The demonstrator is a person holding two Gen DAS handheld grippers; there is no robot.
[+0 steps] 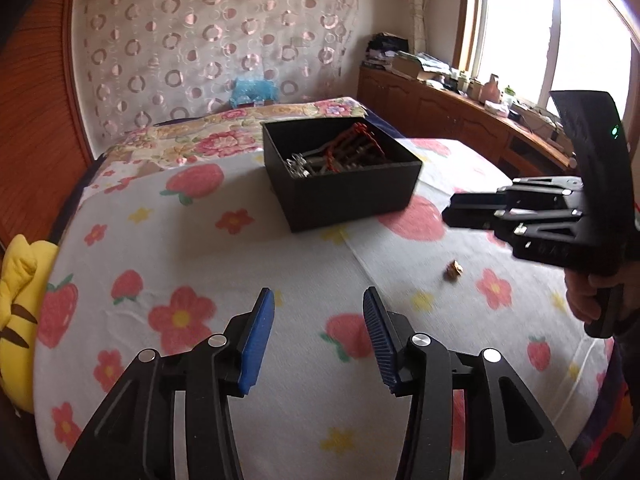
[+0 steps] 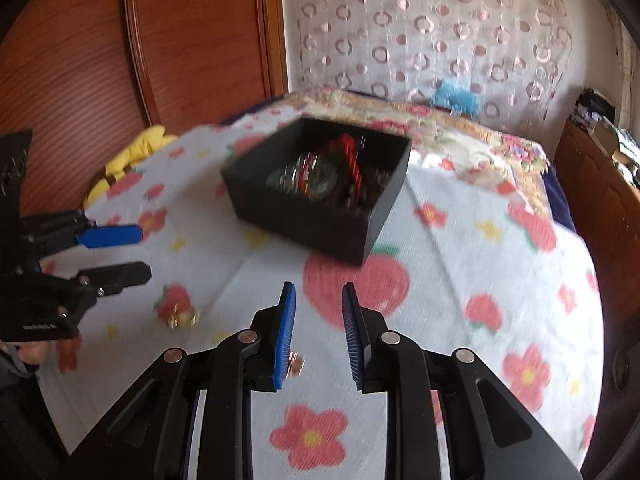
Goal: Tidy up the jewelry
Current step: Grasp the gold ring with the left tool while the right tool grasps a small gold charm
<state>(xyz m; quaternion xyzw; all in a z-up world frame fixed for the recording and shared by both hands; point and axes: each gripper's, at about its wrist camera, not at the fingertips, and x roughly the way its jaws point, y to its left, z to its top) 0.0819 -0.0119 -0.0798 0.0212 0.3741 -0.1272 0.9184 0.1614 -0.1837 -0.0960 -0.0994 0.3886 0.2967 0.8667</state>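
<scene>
Leftmost, the left gripper [image 1: 319,300] hovers over the strawberry-print sheet [image 1: 240,264] with its blue pads apart and nothing between them. Further right, the black box [image 1: 352,196] sits corner-on, its jewelry [image 1: 344,152] a heap of strands running diagonally. The right gripper [image 2: 319,294] is parted too; a small gold piece [image 2: 295,364] shows beside its left pad, too blurred to give an axis.

Left black two-finger gripper with blue ribbed pads [image 1: 319,312] tilts downward, jaws parted, nothing between them. Right black gripper with blue pads [image 2: 319,306] angles down too, jaws narrowly apart, a hand [image 1: 586,294] wrapping its handle.
</scene>
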